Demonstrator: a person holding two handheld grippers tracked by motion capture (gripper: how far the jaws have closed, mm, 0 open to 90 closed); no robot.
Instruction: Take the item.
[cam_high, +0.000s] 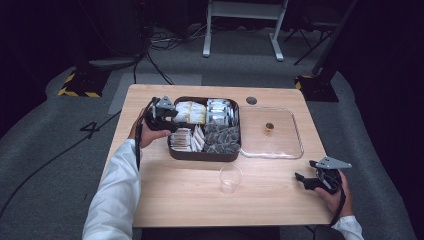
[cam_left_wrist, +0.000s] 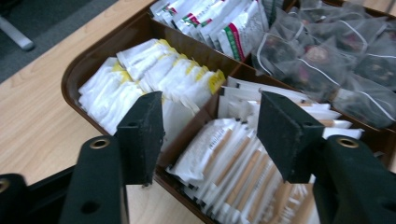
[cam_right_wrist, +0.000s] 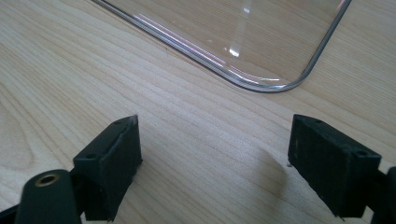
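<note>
A brown divided tray (cam_high: 202, 156) sits on the wooden table. It holds white-and-yellow sachets (cam_left_wrist: 149, 79), white-and-tan stick packets (cam_left_wrist: 233, 163), dark mesh tea bags (cam_left_wrist: 336, 56) and white printed packets (cam_left_wrist: 219, 23). My left gripper (cam_high: 171, 120) hovers at the tray's left side. In the left gripper view its jaws (cam_left_wrist: 210, 126) stand apart over the divider between the sachets and the stick packets, gripping nothing. My right gripper (cam_high: 301, 178) rests low over bare table at the right, jaws wide (cam_right_wrist: 215, 154) and empty.
A clear flat lid (cam_high: 270, 132) with a small brown knob lies right of the tray; its rounded corner (cam_right_wrist: 275, 84) is just beyond my right jaws. An empty clear plastic cup (cam_high: 230, 177) stands in front of the tray. Dark floor surrounds the table.
</note>
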